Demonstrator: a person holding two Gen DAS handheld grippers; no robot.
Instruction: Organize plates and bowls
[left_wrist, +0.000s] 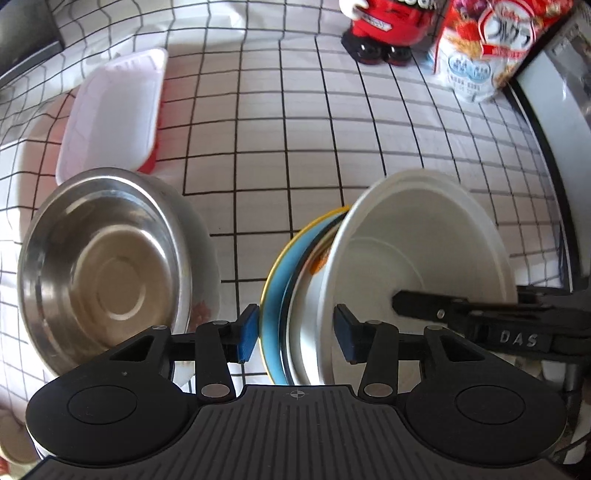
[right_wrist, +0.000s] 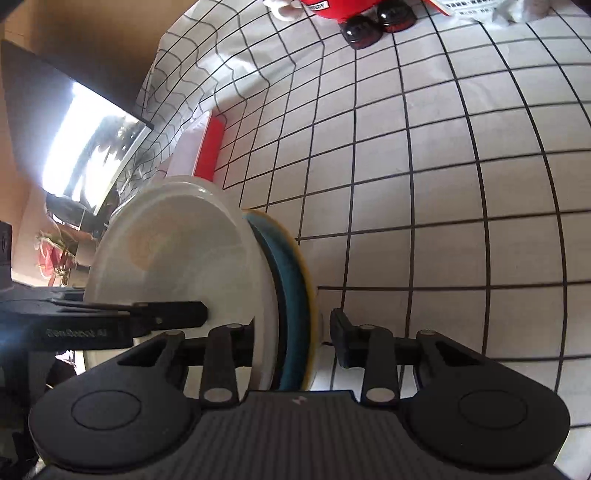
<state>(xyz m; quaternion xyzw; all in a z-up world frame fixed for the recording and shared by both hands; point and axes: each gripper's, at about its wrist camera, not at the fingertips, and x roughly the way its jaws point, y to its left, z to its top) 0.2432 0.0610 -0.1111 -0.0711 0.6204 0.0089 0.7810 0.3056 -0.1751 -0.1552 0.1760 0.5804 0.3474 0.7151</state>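
Observation:
A stack of dishes stands on edge between both grippers: a white bowl (left_wrist: 424, 236), a blue plate with a yellow rim (left_wrist: 280, 280) and a thin white dish between them. My left gripper (left_wrist: 295, 332) straddles the stack's edge, its blue pads (left_wrist: 248, 332) close to the stack with small gaps. My right gripper (right_wrist: 291, 332) straddles the same stack from the other side, around the white bowl (right_wrist: 177, 258) and the blue plate (right_wrist: 291, 295), with a gap at its right finger. A steel bowl (left_wrist: 99, 266) lies at the left.
A white tray on a red base (left_wrist: 114, 110) lies at the back left on the checked tablecloth (left_wrist: 295, 122). A red figure (left_wrist: 384, 29) and a cereal bag (left_wrist: 487, 48) stand at the back. A dark-edged appliance (left_wrist: 554, 122) is at the right.

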